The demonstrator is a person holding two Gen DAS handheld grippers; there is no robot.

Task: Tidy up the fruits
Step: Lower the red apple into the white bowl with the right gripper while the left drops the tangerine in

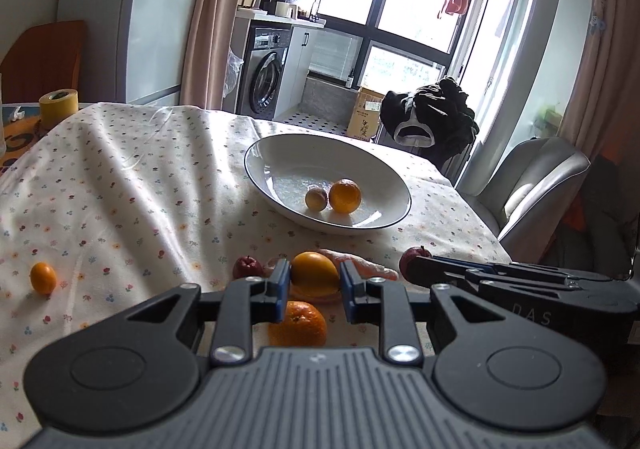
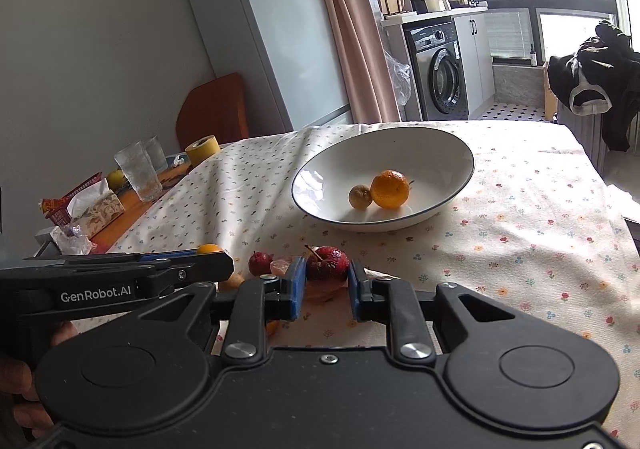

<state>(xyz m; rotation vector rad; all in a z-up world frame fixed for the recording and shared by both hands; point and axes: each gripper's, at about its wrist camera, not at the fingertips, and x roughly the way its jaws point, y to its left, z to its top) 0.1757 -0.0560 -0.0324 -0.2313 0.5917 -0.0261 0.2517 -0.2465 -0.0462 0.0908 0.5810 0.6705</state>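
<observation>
L hand-held gripper (image 1: pixel 314 291) pads sat round yellow-orange fruit (image 1: pixel 314 273), contact unclear; R hand-held gripper (image 2: pixel 326 287) flanked red apple (image 2: pixel 327 264), likewise; bowl (image 1: pixel 384 185) at 12 o'clock held orange (image 1: pixel 345 195) w/ small fruit (image 1: pixel 316 199).

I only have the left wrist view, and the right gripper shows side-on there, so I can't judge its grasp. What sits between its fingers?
Observer: A red apple with a stem sits between the right gripper fingers, which flank it closely. Contact is unclear.
Operator: What lies past the yellow tape?
Observer: Two glasses, with a tissue box nearer.
Operator: Who holds the left gripper?
Observer: A hand shows at its grip, low on the left.
</observation>
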